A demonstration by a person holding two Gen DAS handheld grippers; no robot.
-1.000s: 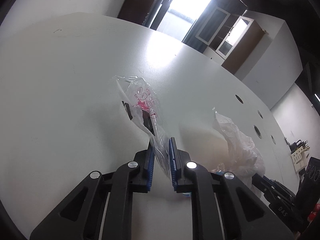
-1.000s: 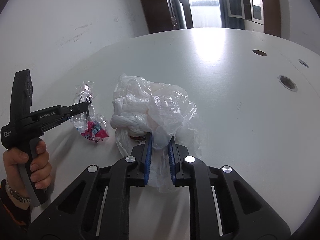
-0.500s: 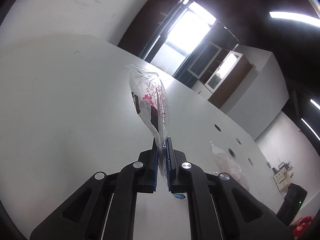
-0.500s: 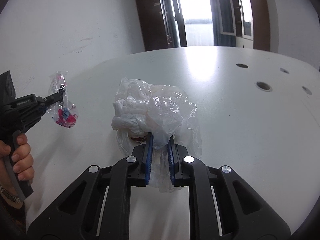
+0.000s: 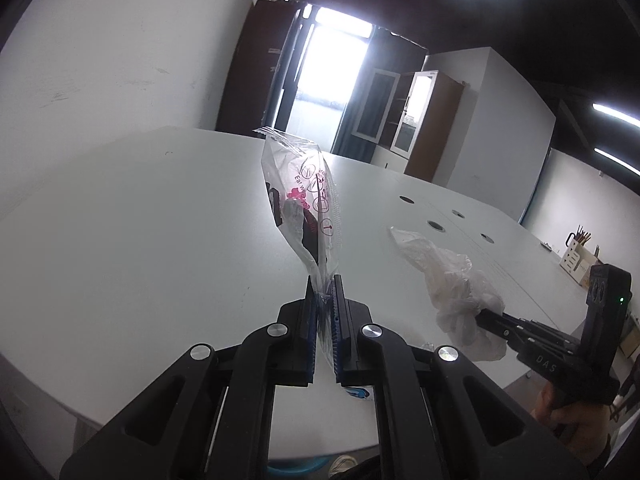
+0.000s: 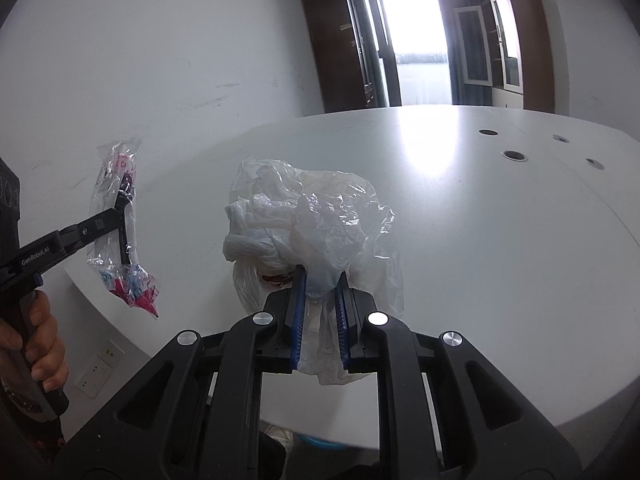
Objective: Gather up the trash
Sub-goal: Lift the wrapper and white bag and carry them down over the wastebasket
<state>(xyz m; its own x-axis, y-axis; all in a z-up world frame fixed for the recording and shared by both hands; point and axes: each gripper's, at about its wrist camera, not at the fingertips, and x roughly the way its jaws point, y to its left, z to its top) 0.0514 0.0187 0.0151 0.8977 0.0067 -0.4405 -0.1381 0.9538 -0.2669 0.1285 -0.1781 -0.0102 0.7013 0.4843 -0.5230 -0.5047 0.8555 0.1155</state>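
My left gripper (image 5: 323, 285) is shut on a clear wrapper with pink print (image 5: 306, 204), held up in the air above the white table (image 5: 140, 240). The right wrist view shows the same wrapper (image 6: 116, 216) hanging beyond the table's left edge, with the left gripper (image 6: 120, 206) clamped on it. My right gripper (image 6: 320, 284) is shut on a crumpled white plastic bag (image 6: 308, 208), lifted off the table. In the left wrist view the bag (image 5: 456, 284) hangs from the right gripper (image 5: 478, 316) at the lower right.
The white table (image 6: 500, 240) has several round cable holes (image 6: 515, 155) toward its far right. A dark door and wooden cabinets (image 6: 516, 40) stand behind it. A blue bin rim (image 5: 296, 469) shows below the table's near edge. A wall socket (image 6: 96, 376) sits low at left.
Both grippers have lifted their trash off the table and drawn back toward its near edge. The left jaws have closed tighter on the wrapper. The wrapper now hangs past the table's left edge.
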